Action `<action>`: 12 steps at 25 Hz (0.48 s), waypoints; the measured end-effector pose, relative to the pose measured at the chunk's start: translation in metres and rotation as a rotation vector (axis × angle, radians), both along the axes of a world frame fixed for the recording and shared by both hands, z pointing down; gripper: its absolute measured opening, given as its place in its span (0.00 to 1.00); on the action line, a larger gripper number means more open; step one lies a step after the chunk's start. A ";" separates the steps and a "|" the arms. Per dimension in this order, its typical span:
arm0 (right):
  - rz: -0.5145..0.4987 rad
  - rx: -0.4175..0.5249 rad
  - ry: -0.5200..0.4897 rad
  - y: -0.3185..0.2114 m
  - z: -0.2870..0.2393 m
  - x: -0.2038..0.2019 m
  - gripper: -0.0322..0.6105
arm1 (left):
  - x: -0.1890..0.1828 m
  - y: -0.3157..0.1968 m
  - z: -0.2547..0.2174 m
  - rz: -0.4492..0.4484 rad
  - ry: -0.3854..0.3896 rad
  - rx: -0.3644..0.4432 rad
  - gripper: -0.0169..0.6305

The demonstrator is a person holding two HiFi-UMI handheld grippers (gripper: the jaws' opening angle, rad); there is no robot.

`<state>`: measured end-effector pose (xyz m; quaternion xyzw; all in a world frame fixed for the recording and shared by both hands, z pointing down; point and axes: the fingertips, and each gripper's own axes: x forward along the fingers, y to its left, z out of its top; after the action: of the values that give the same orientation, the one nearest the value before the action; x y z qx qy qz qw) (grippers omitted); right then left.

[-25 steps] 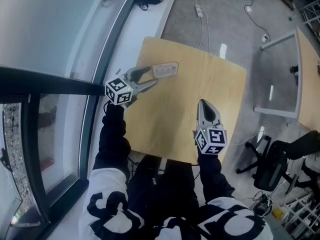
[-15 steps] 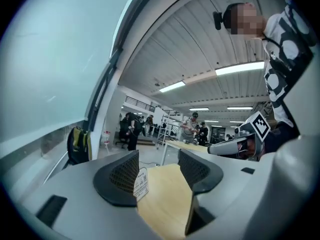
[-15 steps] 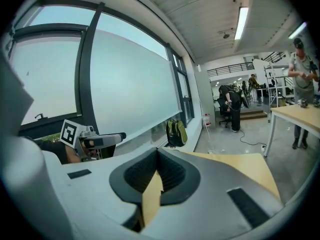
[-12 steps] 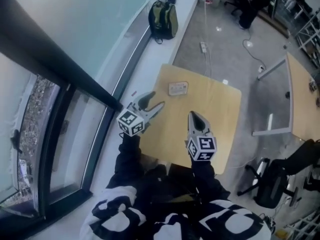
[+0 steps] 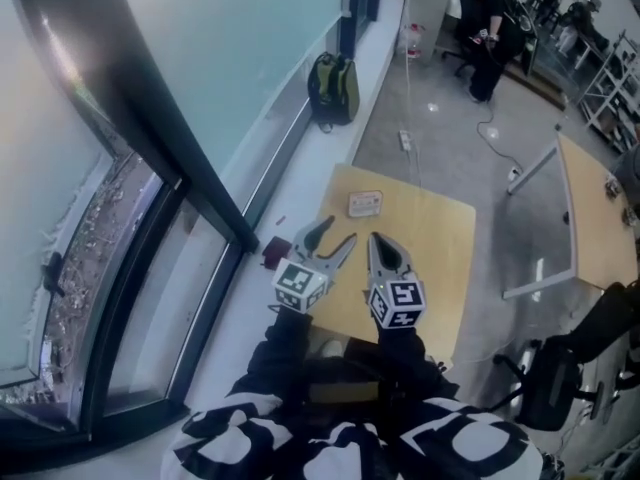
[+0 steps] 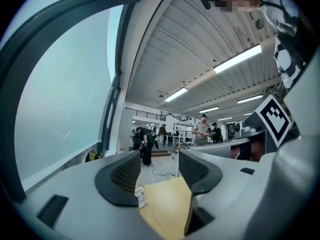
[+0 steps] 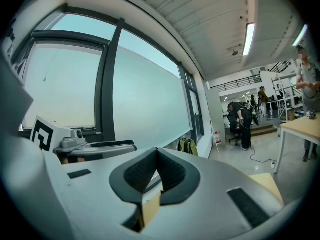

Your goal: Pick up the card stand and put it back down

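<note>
card stand (image 5: 364, 204) sits at the far edge of the table (image 5: 440, 248). left gripper (image 5: 338, 232) is empty, jaws apart but closing, right gripper (image 5: 378, 240) pinched together. I'd reopen the left, reach forward, straddle it squarely

I see my left tool (image 5: 337, 232), jaws closing on nothing, and right tool (image 5: 377, 240) mid-frame over the counter (image 5: 432, 256); the card stand (image 5: 365, 204) lies apart, above them

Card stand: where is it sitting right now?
In the head view, the card stand sits on the wooden table near its far left corner, on the window side.
</note>
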<state>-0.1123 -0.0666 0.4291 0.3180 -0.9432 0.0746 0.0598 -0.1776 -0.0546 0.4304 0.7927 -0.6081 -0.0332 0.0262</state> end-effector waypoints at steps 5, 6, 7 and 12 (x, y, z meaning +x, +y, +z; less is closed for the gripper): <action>0.001 0.053 -0.034 0.011 -0.026 -0.004 0.08 | 0.003 0.015 -0.019 -0.032 -0.026 0.048 0.36; 0.002 0.058 -0.035 0.012 -0.028 -0.004 0.08 | 0.003 0.018 -0.018 -0.039 -0.021 0.034 0.31; 0.002 0.062 -0.036 0.014 -0.029 -0.004 0.08 | 0.003 0.020 -0.015 -0.045 -0.015 0.023 0.26; 0.009 0.074 -0.041 0.022 -0.032 0.002 0.08 | 0.007 0.026 -0.008 -0.075 -0.014 0.011 0.04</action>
<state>-0.1101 -0.0447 0.3974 0.3228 -0.9449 0.0465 0.0282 -0.1707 -0.0286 0.4222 0.7697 -0.6374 -0.0318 0.0163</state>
